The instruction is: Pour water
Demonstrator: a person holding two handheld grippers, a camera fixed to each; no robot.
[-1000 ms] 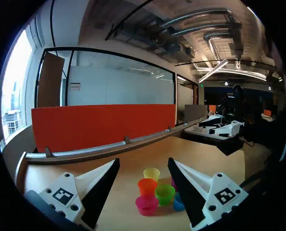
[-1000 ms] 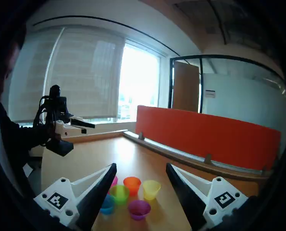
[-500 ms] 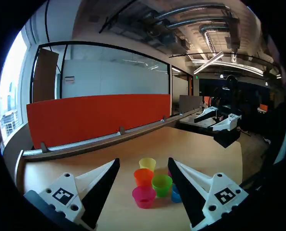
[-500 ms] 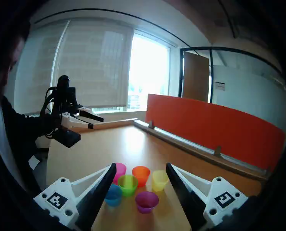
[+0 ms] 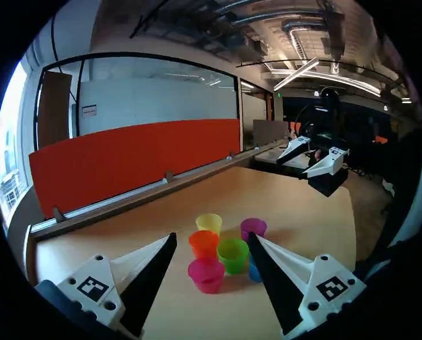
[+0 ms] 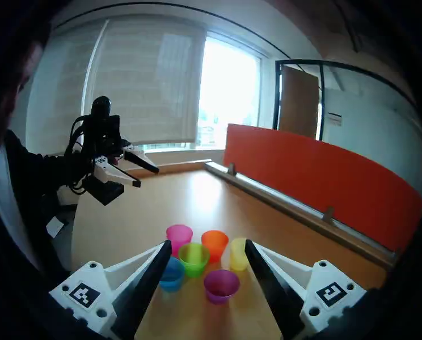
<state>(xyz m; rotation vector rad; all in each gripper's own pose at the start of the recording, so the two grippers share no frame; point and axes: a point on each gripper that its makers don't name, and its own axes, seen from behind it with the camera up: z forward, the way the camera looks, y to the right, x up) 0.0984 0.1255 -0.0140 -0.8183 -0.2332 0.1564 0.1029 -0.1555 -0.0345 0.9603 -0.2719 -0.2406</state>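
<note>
Both wide and empty: left tool [image 5: 211,235] and right tool [image 6: 207,242] hover over 6 cups [image 5: 206,275] packed round green cup [image 5: 232,254], likely lining up a grasp.

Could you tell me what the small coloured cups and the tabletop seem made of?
The small coloured cups look like thin translucent plastic: light glows through their walls. The pale tabletop seems wood veneer or laminate, smooth with a soft sheen.

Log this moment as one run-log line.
left hand-held gripper: open, empty | right hand-held gripper: open, empty | cups: six, upright, clustered on table | pour: not started
</note>
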